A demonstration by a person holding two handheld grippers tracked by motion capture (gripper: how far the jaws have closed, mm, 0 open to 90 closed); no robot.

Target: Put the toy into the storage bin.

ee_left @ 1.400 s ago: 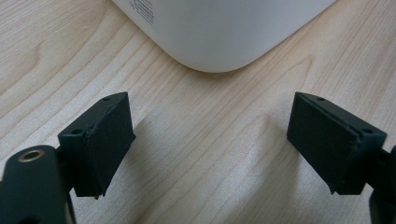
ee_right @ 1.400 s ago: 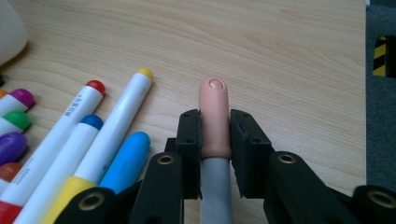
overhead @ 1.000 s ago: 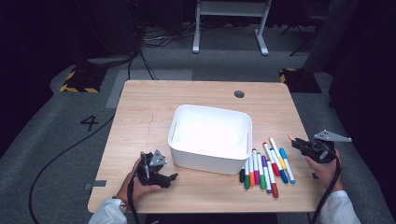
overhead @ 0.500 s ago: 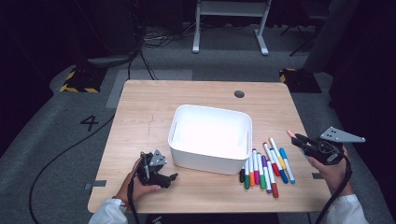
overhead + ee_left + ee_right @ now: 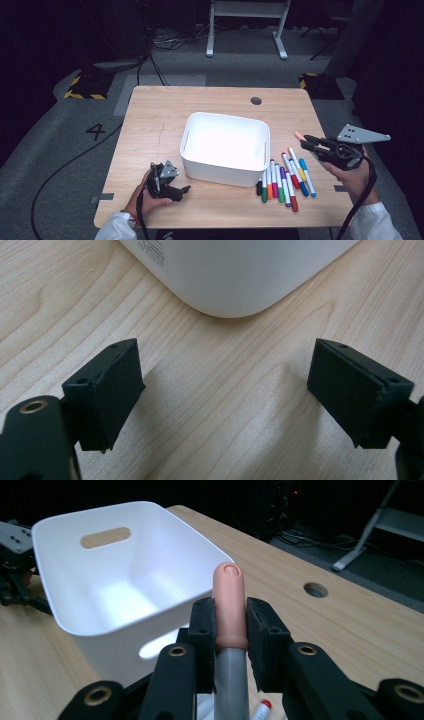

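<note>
Peach-capped marker (image 5: 229,605) clamped in right tongs (image 5: 230,625); left tongs (image 5: 235,390) agape, no legible writing

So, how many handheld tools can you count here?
2. The left tool rests on the table beside the white bin; the right tool, right of the loose markers, grips a peach-capped marker.

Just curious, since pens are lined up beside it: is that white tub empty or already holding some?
Empty. The white tub shows a bare white floor in the high view and the right gripper view.
</note>
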